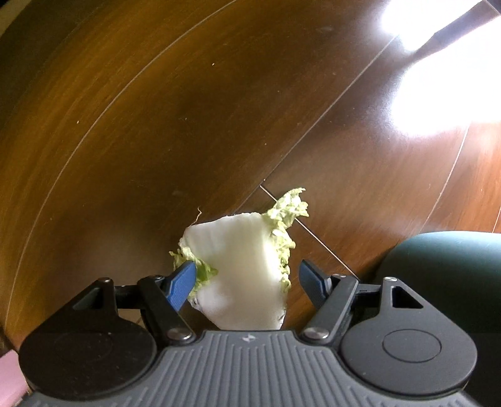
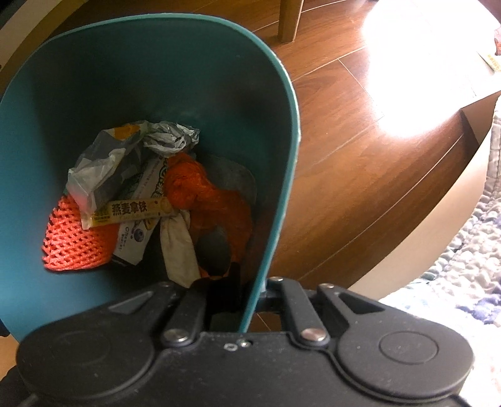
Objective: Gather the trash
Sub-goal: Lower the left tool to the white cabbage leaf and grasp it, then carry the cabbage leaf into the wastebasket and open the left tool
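The left tool (image 1: 247, 275) is spread wide around a cabbage leaf (image 1: 242, 266) above the wooden floor (image 1: 188, 125). The teal bin (image 2: 275, 103), holding wrappers, is clamped at its wall by the right tool (image 2: 247, 300).

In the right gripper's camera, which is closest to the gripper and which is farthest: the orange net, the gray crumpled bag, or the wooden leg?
1. Orange net: low on the left, inside the teal bin.
2. Gray crumpled bag: deeper in the bin.
3. Wooden leg: outside, beyond the bin's far rim.
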`<state>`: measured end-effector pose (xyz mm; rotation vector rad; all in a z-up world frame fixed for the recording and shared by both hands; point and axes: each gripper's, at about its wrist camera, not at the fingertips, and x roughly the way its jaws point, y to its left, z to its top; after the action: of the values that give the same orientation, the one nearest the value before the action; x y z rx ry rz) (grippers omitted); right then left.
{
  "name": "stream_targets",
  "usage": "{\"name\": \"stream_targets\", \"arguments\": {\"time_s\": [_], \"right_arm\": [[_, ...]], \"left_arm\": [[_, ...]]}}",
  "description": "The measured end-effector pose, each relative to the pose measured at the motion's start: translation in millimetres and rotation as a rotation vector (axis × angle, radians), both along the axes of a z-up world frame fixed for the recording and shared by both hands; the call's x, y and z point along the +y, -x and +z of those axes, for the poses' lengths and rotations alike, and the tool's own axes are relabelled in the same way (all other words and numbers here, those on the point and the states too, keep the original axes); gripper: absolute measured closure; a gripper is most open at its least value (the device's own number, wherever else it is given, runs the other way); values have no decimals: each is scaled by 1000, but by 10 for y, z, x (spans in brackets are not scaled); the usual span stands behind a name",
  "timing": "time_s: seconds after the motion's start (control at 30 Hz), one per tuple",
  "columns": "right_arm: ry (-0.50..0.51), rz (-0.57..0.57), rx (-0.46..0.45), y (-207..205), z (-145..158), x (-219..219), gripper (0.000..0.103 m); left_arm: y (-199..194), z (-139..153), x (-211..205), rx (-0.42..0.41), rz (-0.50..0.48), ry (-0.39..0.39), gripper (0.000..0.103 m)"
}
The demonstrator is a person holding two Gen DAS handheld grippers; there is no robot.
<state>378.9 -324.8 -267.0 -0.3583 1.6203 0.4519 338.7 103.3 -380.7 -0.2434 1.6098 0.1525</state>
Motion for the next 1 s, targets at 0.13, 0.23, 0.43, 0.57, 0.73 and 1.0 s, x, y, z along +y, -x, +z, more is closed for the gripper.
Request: {"name": "stream_targets", "arguments": {"time_s": [0.13,0.23,0.43,0.57,0.73,1.0], "right_arm": [[-8,-2,-1,-15,17,-29,96],[-10,-7,-1,-14,4,-35,97],[-3,-13,-13,-13,18,-36,97],[6,-35,-27,-34,45,-46,97],[16,-51,-40,-24,66,-13,97],[18,-45,-74,81,233,122,97]], "left_arm": [[11,-24,44,-9,23,15,34],[22,-11,78,-8,34,-5,48],[137,178,148,-65,63,91,86],[205,310,135,-95,57,68,92],[300,467,295,-99,74,66,98],[362,965,628,-125,99,71,99]]}}
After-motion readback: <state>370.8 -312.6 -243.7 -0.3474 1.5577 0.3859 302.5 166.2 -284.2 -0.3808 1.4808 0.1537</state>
